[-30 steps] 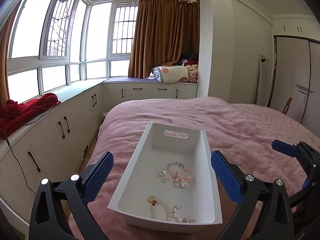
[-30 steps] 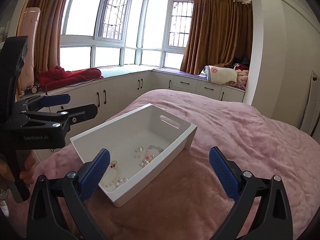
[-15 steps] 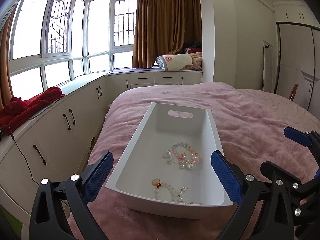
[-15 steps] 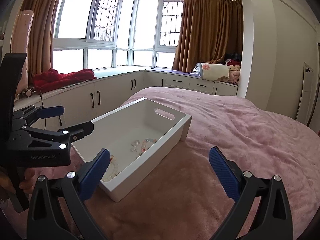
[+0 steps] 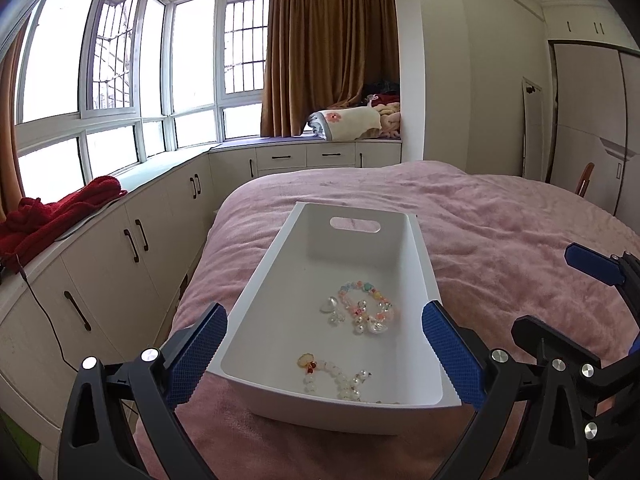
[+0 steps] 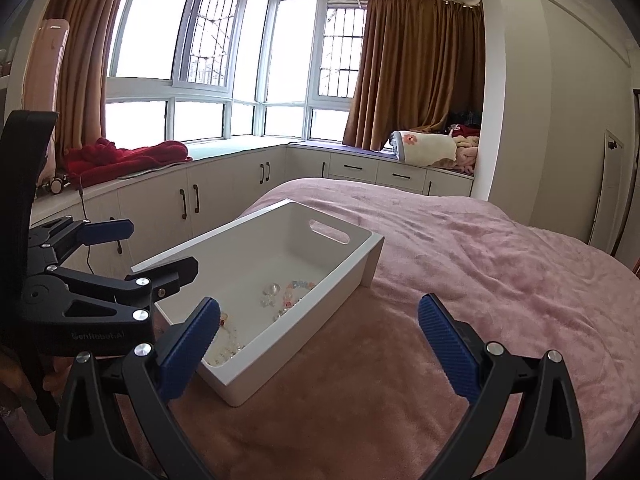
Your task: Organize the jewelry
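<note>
Pink bed (image 5: 500, 216) holds the white bin (image 5: 424, 264), bracelets (image 5: 366, 312) already inside. Both tongs, left (image 5: 324, 356) and right (image 6: 320, 334), gape wide, empty. I'd descend straight, pinching beads gently.

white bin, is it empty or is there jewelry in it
Not empty: the white bin holds a pastel bead bracelet and a pearl strand on its floor.

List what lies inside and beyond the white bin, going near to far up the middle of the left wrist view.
Pearl bracelet → pastel bead bracelet → white bin's handle slot → pink bedspread → drawer cabinets → rolled blanket → brown curtain.
</note>
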The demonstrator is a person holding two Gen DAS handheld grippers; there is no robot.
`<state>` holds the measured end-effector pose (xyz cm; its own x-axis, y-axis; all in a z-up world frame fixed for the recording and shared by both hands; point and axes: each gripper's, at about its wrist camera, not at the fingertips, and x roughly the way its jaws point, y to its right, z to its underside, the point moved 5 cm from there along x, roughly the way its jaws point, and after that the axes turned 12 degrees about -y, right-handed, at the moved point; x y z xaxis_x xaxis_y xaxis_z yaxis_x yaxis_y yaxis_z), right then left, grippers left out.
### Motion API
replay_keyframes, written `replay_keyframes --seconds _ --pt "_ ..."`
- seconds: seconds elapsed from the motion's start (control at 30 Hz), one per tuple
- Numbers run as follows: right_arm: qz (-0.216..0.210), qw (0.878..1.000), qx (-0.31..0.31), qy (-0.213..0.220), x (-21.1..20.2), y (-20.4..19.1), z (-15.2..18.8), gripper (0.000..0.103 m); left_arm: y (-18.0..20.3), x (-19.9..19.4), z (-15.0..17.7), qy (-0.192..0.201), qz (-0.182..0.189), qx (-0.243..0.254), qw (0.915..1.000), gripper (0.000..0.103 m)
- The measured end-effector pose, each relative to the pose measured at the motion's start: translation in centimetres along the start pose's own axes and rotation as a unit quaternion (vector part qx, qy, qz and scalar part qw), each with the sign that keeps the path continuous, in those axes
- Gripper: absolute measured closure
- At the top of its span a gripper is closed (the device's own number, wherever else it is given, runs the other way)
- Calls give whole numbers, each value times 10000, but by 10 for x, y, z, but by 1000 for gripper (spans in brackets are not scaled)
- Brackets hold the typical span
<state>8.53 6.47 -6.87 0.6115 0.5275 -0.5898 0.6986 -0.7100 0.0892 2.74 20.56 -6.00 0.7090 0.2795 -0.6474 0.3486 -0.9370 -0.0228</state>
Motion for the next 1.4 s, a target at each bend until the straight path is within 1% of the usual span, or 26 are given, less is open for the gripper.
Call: replay_keyframes --seconds 0.5,0.8,1.17,1.4 --pt "62 9998 105 173 -7 5 -3 5 -5 -1 2 -21 17 -78 10000 4" --pt "48 9997 187 114 -6 6 4 5 -4 0 1 -42 64 -10 10000 4" --pt "61 9998 115 137 -7 2 2 5 -3 0 3 -75 93 -42 9999 4" --pt "86 9998 100 127 -7 1 2 5 -1 -1 1 -34 -9 -22 10000 4"
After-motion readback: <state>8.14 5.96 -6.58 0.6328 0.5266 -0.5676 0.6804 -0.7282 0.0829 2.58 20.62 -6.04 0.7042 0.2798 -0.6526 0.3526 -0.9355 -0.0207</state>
